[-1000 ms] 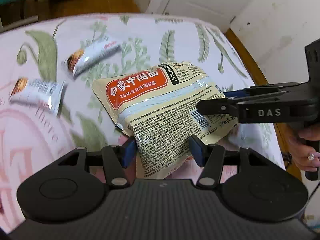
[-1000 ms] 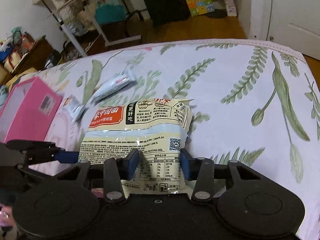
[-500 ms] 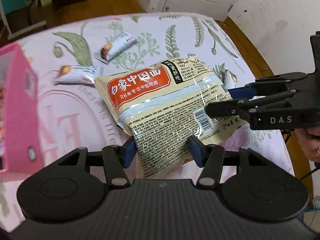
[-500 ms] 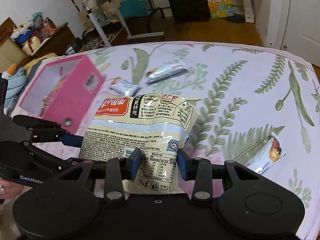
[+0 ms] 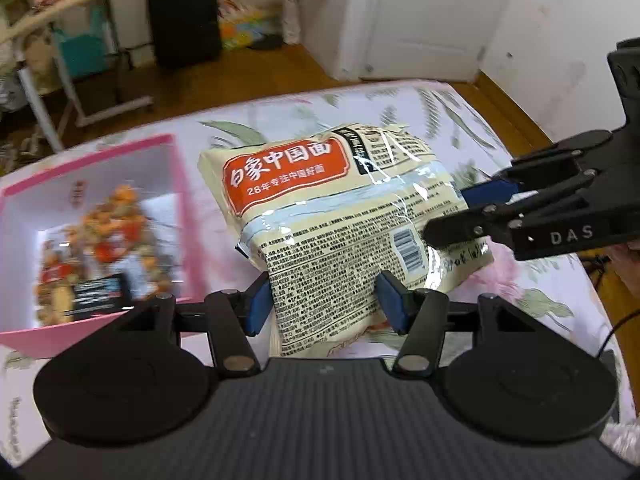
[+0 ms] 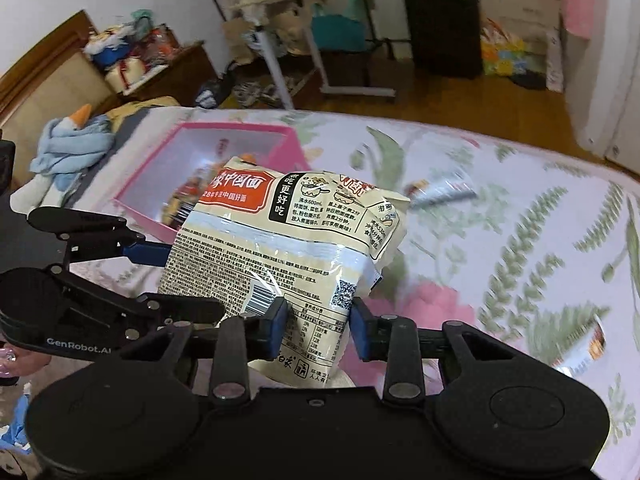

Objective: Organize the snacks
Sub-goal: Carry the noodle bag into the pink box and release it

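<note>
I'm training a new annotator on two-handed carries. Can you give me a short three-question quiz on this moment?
1. True or false: both the left gripper and the right gripper grip the cream plastic noodle packet with the orange label.
2. Multiple choice: the open pink cardboard box is (A) empty, (B) holding colourful packets, (C) lidded.
3. Fill in: in the right wrist view, a small silver snack packet lies on the floral ____, beyond the big packet.

Key: 1 true; 2 B; 3 bedsheet.
</note>
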Demonstrator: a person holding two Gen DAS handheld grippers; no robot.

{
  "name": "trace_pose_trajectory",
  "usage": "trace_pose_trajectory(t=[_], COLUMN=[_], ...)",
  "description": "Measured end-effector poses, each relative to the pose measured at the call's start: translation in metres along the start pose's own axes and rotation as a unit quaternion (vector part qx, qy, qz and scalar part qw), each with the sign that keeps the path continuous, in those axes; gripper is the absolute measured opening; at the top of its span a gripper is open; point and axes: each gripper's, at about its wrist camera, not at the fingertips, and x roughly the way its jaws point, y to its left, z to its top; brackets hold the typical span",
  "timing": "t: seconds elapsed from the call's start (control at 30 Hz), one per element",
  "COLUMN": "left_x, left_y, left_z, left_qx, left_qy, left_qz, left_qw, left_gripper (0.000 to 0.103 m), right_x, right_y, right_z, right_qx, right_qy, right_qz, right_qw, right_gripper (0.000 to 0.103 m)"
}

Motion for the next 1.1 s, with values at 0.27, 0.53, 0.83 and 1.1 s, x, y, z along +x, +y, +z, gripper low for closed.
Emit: trace_pose_trajectory(t=[0.27,0.53,0.83,1.1], left_x=[-0.037,-0.035,0.019,0.027], left_y=[0.077,0.154,0.210,0.217], left_z=[-0.024,-0.016,-0.005,-0.014], left_qx=[-0.052,-0.058,-0.074,-0.095], left_qy=[-0.039,-0.050,-0.015,-0.010], left_qz=[0.056,0.089,0.113,0.130], left_qw=[0.9963,0.9931,0.9908,0.9869], left_gripper=[0.055,0.055,0.056,0.059], right_x=[0.048,0.106,0.173,0.173], right_y=[0.051,0.072,0.095,0.112], right_z=[0.031,0.065,0.081,0.080], right_qx=[-0.022,0.027,0.042,-0.012], right_qy=[-0.015,0.000,0.032,0.032], right_qz=[0.064,0.105,0.083,0.023], right_qw=[0.998,0.994,0.995,0.999], right_gripper=[0.032,0.032,0.032,0.051])
